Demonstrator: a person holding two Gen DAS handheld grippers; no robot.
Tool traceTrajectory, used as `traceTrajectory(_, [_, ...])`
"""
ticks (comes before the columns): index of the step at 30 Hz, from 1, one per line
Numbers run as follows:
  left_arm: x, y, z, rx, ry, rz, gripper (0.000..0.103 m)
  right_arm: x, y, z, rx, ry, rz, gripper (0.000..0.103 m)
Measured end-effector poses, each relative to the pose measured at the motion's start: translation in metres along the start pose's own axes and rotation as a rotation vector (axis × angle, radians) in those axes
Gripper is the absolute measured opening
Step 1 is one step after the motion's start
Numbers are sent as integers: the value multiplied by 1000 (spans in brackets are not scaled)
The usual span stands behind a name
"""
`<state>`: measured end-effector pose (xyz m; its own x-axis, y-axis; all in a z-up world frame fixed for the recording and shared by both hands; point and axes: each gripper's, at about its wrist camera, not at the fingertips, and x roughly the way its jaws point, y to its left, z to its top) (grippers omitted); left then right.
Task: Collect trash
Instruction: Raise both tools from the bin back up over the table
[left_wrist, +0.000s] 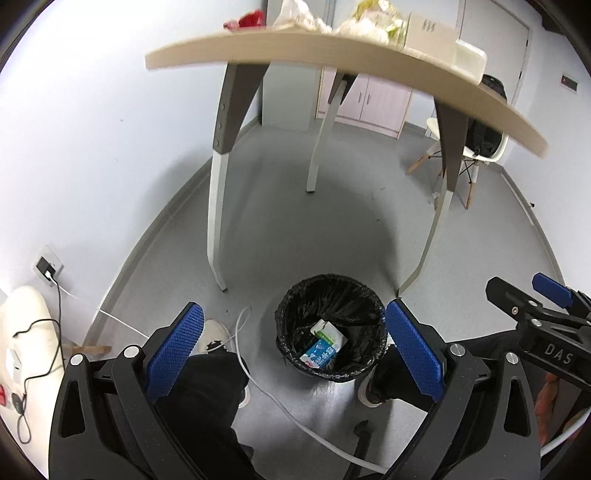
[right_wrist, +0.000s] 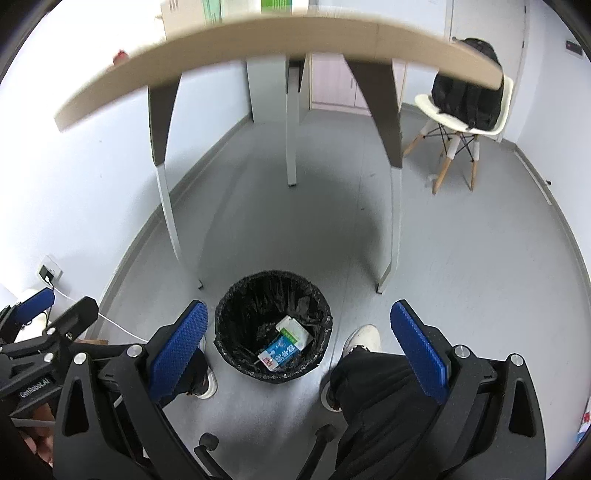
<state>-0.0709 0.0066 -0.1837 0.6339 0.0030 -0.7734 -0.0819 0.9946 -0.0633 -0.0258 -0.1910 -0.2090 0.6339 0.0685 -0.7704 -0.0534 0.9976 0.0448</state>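
A round bin with a black liner (left_wrist: 330, 326) stands on the grey floor in front of the table; it also shows in the right wrist view (right_wrist: 273, 325). A blue-and-white carton (left_wrist: 323, 347) lies inside it (right_wrist: 284, 345). Crumpled plastic and paper trash (left_wrist: 332, 18) lies on the tabletop above. My left gripper (left_wrist: 295, 347) is open and empty, held above the floor over the bin. My right gripper (right_wrist: 299, 347) is open and empty, also above the bin. The right gripper shows at the right edge of the left view (left_wrist: 532, 295).
The wooden table (left_wrist: 295, 48) stands on grey-and-white legs (left_wrist: 218, 184). A white chair with a black backpack (right_wrist: 469, 99) stands at the back right. A white cable (left_wrist: 258, 380) runs across the floor. The person's legs and shoes (right_wrist: 360, 339) flank the bin.
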Motion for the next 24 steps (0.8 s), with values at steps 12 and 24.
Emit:
traceTrajectory(12, [-52,-8,26,10,-69,13,97,-76,0,24,-12,-133,7,95])
traceTrajectory(24, [-57,6,89,-25,-90,34,97,-98,3,85,-32,-208,20,95])
